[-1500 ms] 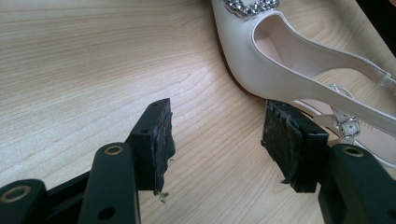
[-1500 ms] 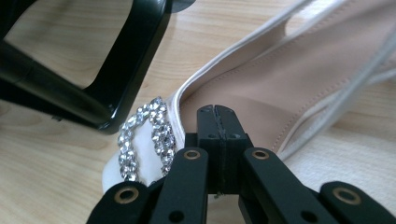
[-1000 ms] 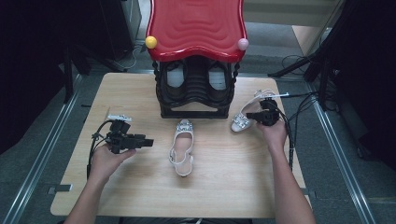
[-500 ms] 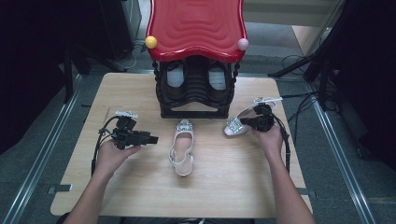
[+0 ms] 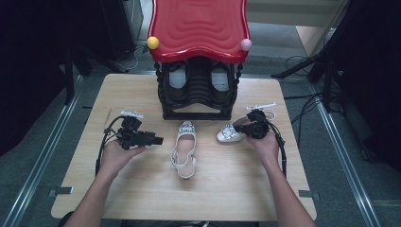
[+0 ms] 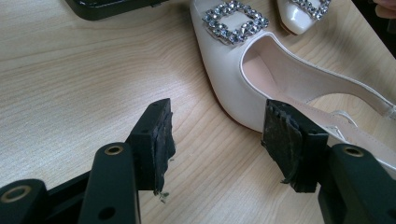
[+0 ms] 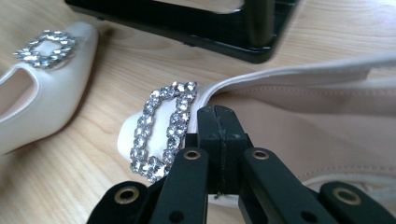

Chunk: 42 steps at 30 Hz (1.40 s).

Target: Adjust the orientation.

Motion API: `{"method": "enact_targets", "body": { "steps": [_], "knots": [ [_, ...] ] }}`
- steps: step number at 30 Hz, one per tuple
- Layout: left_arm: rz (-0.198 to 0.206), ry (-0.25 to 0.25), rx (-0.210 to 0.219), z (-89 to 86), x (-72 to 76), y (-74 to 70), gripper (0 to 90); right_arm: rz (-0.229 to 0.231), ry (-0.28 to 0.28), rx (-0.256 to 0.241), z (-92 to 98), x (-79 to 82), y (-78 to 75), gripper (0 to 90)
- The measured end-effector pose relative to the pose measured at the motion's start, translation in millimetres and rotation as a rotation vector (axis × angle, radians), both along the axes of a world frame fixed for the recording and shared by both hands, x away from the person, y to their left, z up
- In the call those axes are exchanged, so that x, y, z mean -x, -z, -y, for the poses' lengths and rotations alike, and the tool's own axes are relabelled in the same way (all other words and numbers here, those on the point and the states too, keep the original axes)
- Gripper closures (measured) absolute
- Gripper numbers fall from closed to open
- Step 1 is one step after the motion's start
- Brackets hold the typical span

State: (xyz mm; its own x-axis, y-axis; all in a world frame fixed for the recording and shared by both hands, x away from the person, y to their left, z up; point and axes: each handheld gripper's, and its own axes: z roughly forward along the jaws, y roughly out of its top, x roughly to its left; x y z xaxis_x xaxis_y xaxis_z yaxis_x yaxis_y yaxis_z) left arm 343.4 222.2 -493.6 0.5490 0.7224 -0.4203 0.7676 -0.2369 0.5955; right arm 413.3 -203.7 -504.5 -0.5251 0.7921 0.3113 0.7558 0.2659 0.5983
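One light, glossy, slippery shoe (image 5: 183, 149) is lying mid-tabletop (image 5: 142, 189); the other (image 7: 289, 126) is pinched at its stiff rim by right tongs (image 7: 217, 140). Left tongs (image 6: 215, 140) are held wide.

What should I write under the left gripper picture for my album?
Open left gripper hovering beside a white shoe with a sparkly buckle on the wooden table.
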Motion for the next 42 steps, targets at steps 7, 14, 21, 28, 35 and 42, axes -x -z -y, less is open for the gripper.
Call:
{"method": "enact_targets", "body": {
  "steps": [7,14,21,28,35,42],
  "knots": [
    [0.000,0.001,0.000,0.0,0.2,-0.3,43.0,0.003,-0.050,0.011,-22.2,8.4,0.1,90.0],
    [-0.002,0.007,0.002,0.3,0.3,-0.4,43.1,0.008,-0.085,-0.004,-41.6,14.4,1.8,90.0],
    [-0.003,0.008,0.001,0.0,0.6,-0.5,43.1,0.075,-0.083,0.001,-36.3,13.9,-12.2,90.0],
    [-0.003,0.002,-0.003,-1.1,3.7,0.1,43.0,0.137,-0.039,0.005,-12.3,13.1,-35.8,90.0],
    [-0.005,-0.013,-0.007,-6.1,10.7,1.1,43.0,0.153,-0.021,0.019,12.2,5.1,-46.3,90.0],
    [-0.005,-0.027,-0.009,-12.7,19.1,2.8,43.0,0.143,-0.020,0.037,31.0,-6.3,-42.9,90.0]
  ]
}}
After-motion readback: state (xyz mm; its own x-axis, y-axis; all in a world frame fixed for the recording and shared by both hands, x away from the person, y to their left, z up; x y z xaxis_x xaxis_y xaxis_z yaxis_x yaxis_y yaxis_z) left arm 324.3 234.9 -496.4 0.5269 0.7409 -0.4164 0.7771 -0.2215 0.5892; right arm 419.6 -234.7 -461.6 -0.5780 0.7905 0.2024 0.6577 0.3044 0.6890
